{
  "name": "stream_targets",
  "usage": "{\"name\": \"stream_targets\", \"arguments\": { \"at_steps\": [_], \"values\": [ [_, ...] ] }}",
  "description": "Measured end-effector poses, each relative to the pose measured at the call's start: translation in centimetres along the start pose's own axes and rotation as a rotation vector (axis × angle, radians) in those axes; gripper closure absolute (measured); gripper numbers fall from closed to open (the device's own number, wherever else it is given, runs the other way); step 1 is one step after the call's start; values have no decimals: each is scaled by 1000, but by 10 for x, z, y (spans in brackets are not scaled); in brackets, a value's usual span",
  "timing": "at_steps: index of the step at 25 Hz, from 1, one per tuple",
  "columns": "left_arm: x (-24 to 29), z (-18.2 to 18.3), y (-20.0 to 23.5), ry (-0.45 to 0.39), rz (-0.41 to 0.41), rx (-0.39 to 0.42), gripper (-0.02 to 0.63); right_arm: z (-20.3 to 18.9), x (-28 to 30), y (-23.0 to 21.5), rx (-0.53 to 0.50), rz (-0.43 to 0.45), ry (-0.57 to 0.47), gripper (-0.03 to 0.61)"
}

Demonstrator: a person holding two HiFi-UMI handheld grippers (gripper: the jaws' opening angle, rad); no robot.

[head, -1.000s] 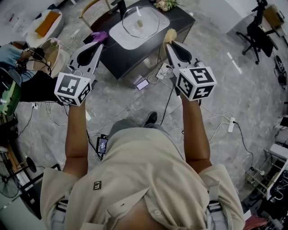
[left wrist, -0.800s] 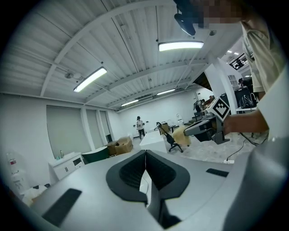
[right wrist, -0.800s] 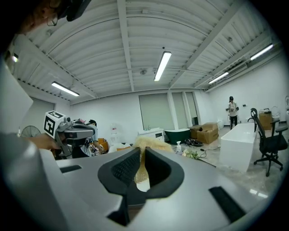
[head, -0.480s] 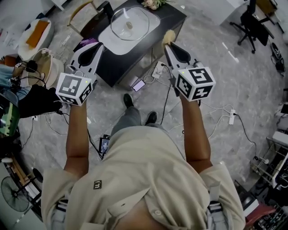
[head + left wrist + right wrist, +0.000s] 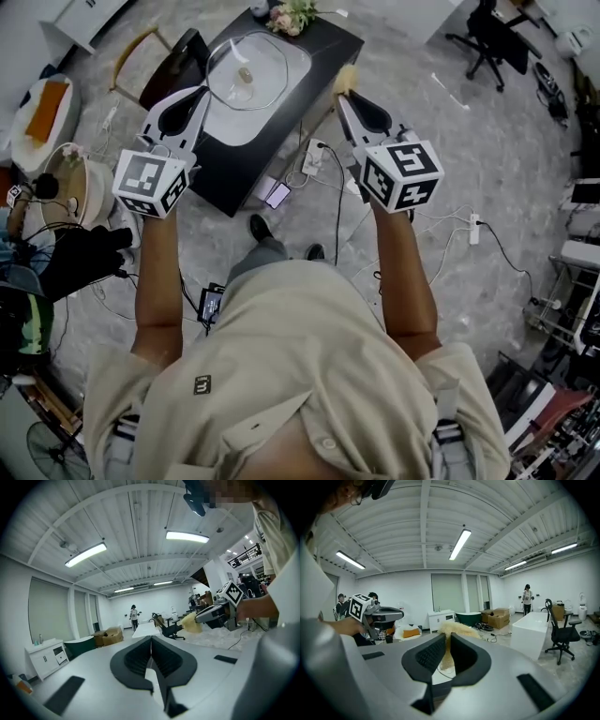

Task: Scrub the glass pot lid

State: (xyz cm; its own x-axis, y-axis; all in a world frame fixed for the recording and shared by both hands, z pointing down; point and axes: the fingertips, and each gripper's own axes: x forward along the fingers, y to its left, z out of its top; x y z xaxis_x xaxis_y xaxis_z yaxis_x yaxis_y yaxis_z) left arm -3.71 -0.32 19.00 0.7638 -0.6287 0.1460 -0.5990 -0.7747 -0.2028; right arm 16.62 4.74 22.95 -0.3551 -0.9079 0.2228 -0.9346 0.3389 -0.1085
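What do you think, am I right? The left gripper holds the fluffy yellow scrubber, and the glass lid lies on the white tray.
Not quite: the right gripper holds the fluffy yellow scrubber, as the right gripper view shows. The left gripper is shut on nothing. The glass lid does lie on the white tray.

Left tongs (image 5: 199, 94) and right tongs (image 5: 343, 96), gripping a sponge (image 5: 345, 77), hang near the tabletop (image 5: 321, 47) bearing the glass lid (image 5: 251, 66).
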Motion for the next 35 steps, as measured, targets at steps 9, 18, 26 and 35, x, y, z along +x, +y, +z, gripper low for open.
{"name": "stream_targets", "arguments": {
  "at_steps": [9, 18, 26, 35],
  "values": [
    [13, -32, 65, -26, -74, -27, 595, 3, 59, 23, -15, -74, 17, 534],
    [34, -57, 105, -22, -85, -77, 595, 2, 102, 14, -22, -102, 71, 534],
    [46, -84, 143, 41, 1, -104, 595, -7, 183, -11, -15, -12, 110, 534],
    [69, -122, 183, 124, 117, -170, 595, -31, 293, -37, -11, 107, 200, 534]
  ]
}}
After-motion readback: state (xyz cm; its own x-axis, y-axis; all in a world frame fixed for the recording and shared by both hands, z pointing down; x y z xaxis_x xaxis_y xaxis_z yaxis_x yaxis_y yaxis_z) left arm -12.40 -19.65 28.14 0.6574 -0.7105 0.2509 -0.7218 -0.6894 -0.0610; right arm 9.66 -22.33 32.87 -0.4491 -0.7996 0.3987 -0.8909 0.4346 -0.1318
